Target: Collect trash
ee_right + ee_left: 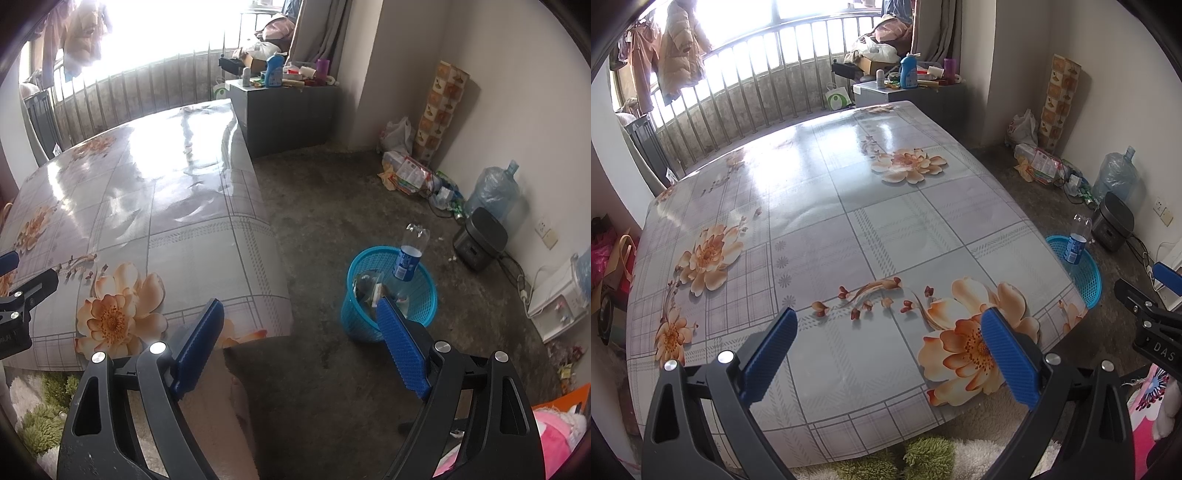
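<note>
A blue plastic basket point(421, 295) stands on the floor to the right of the table; it shows at the right edge of the table in the left wrist view as the basket point(1087, 275). A clear bottle with a blue label point(408, 256) stands upright in it, with other scraps below; the same bottle point(1076, 245) shows from the left. My right gripper point(300, 317) hangs open over the floor between table corner and basket, holding nothing. My left gripper point(888, 332) is open above the floral tablecloth point(849, 229), with nothing between its blue pads.
A grey cabinet point(288, 114) loaded with bottles stands behind the table. Bags and wrappers point(406, 170) lie by the wall, next to a large water jug point(495, 192) and a black cooker point(480, 236). A shaggy rug point(923, 458) lies under the table's near edge.
</note>
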`<state>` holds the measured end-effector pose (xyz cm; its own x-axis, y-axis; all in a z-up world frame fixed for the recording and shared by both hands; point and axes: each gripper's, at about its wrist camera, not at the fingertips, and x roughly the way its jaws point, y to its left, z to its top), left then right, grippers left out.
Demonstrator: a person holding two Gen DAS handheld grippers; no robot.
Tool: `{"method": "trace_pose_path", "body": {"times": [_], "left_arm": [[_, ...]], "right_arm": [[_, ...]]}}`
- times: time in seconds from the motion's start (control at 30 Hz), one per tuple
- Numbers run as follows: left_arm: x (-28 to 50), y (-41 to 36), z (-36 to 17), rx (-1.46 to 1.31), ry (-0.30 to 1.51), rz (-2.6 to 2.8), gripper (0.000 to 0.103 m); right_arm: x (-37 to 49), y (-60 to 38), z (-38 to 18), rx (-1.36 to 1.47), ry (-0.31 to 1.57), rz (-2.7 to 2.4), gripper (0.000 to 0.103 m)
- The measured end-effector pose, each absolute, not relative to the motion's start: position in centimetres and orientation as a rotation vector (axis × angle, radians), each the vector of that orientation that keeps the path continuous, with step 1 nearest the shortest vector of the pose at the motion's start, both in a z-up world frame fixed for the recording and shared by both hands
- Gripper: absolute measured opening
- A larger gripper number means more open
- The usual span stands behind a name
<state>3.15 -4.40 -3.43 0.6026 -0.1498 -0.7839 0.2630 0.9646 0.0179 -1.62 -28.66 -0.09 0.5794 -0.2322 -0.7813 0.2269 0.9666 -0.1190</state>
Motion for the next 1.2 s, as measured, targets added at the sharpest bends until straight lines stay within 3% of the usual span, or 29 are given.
{"method": "trace_pose_path", "body": {"times": [1.2], "left_arm": [[3.6,-4.34,-3.41,0.144,0.897,-0.247,0.098]], "right_arm": [[-1.35,-28.08,0.13,-0.025,0.912,-0.263,0.081]]}}
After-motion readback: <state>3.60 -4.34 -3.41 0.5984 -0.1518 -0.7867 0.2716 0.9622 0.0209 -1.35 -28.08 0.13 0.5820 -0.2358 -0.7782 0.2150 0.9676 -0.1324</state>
